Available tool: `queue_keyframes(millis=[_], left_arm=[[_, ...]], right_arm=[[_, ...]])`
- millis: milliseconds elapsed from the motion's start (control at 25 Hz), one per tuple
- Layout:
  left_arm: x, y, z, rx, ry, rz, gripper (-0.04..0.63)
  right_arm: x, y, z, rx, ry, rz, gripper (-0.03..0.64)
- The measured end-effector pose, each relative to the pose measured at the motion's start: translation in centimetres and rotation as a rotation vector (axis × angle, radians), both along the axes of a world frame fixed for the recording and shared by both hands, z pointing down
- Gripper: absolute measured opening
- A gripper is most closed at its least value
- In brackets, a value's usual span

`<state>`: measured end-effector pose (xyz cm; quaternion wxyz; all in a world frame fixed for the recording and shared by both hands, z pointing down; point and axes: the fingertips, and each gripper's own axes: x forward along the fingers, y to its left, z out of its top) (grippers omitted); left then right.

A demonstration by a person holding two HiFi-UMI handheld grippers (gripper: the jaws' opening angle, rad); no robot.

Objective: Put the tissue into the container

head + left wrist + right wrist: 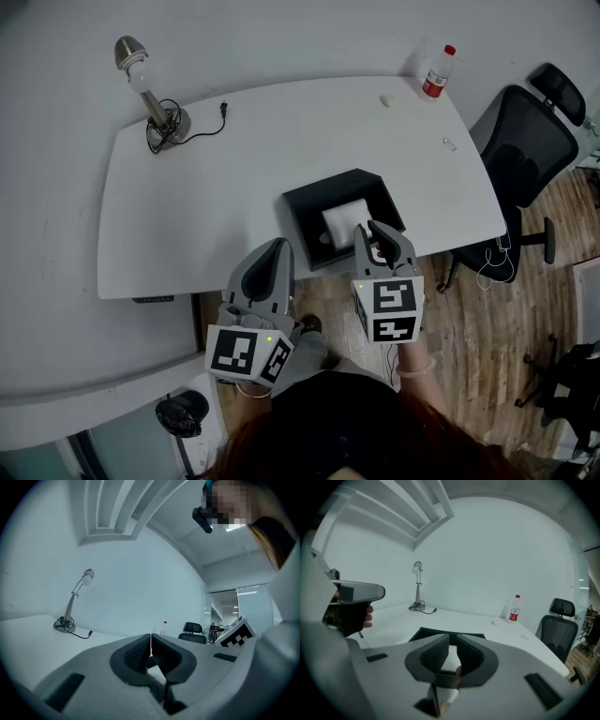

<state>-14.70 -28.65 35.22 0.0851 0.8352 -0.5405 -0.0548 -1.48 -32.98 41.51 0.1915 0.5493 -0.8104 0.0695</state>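
Spanning mid-frame, the white table (pixel 281 131) bears a black container (pixel 309 202); right tool (pixel 367 228) grasps tissue (pixel 339 220), left tool (pixel 279 246) clenched; wooden floor (pixel 525 309) right.

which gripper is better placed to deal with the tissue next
Right. The right gripper sits over the black container with its jaws closed on the white tissue. The left gripper is shut, empty, and off to the container's left at the table edge.
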Motion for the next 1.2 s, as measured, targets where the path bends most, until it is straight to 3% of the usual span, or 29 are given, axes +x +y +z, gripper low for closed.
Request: queue_keyframes(millis=[440,880,1200], left_arm=[[2.7,6.1,-1.9,0.048,-0.035,-0.012,0.025],[6.1,13.8,-3.1,0.085,-0.059,-0.023,0.025],[8.4,19.3,-3.9,0.101,-0.086,-0.042,0.025]], right_arm=[[1.7,6.0,-3.8,0.093,-0.062,-0.037,0.022],[5.1,13.8,-7.2,0.167,-0.219,-0.077,0.02],[7.5,19.0,-9.2,0.232,-0.241,-0.097,0.02]])
